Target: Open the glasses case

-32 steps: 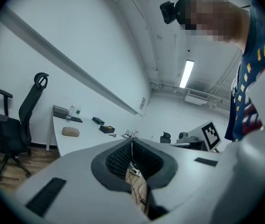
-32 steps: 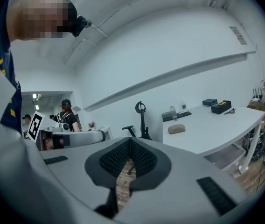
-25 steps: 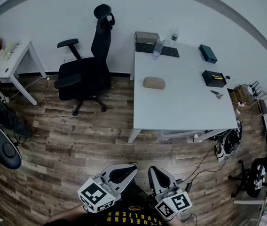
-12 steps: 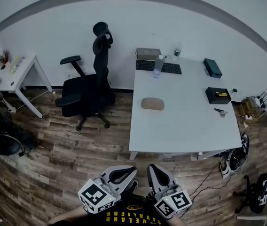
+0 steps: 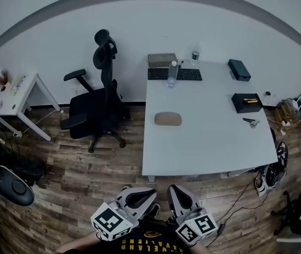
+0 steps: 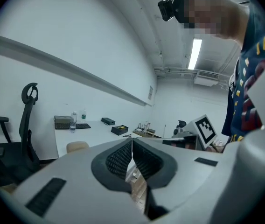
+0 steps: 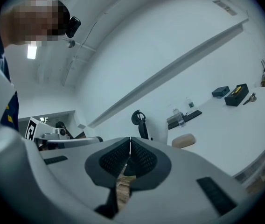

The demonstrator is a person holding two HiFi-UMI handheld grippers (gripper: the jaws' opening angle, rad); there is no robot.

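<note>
The left gripper [image 5: 149,193] and the right gripper [image 5: 174,190] are held side by side above the wooden floor [image 5: 87,168], each with its jaws pressed together and nothing caught between them. Both are well apart from the white table [image 5: 209,147], short of its near edge. The tan glasses case [image 5: 168,119] is seen lying closed on the table's left half. A keyboard [image 5: 175,74] and a water bottle [image 5: 172,72] are set at the far edge, a black box [image 5: 246,102] to the right. A black office chair [image 5: 98,100] is placed left of the table.
</note>
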